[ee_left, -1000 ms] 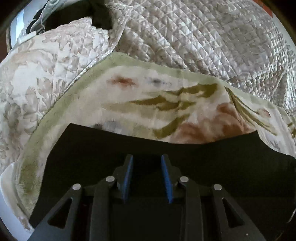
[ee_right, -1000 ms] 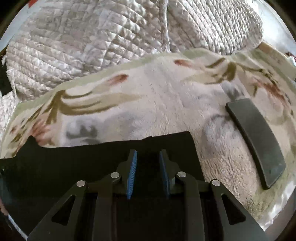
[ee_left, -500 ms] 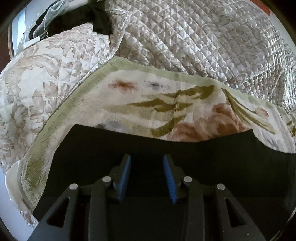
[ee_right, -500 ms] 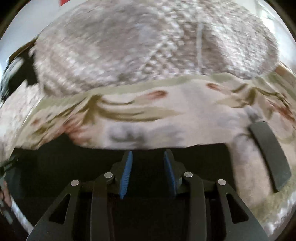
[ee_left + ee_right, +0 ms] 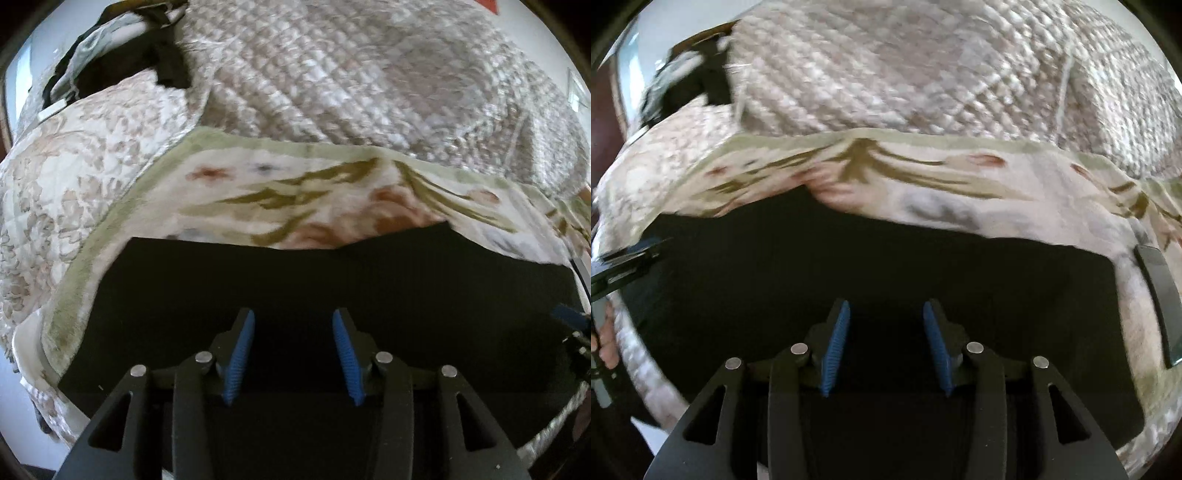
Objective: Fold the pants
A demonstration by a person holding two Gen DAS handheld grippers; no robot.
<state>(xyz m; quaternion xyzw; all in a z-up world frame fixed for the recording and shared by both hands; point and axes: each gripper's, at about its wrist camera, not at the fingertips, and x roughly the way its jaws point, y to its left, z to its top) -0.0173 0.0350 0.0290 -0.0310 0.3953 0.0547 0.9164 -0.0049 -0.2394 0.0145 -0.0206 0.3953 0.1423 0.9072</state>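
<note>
black fabric fills the lower half of both wrist views: the pants (image 5: 332,295) lie spread as a flat, roughly rectangular panel on a fleecy floral blanket (image 5: 295,192), which covers a bed with a quilted cover (image 5: 369,81) bunched behind it. the far edge of the pants runs fairly straight with one small step in it, which suggests at least one fold has already been laid down, though the cloth is too dark to count layers.

the left gripper (image 5: 293,354) hovers over the near part of the pants, its jaws about half apart and opening, with nothing pinched between the blue pads. the right gripper (image 5: 886,347) matches it: jaws half apart, opening, empty, over the same dark panel. each gripper shows at the edge of the other's view. a dark flat object (image 5: 1160,306) lies on the blanket just right of the pants.

judging from this, a fold has just been released; the panel is wide, so another fold probably remains.
</note>
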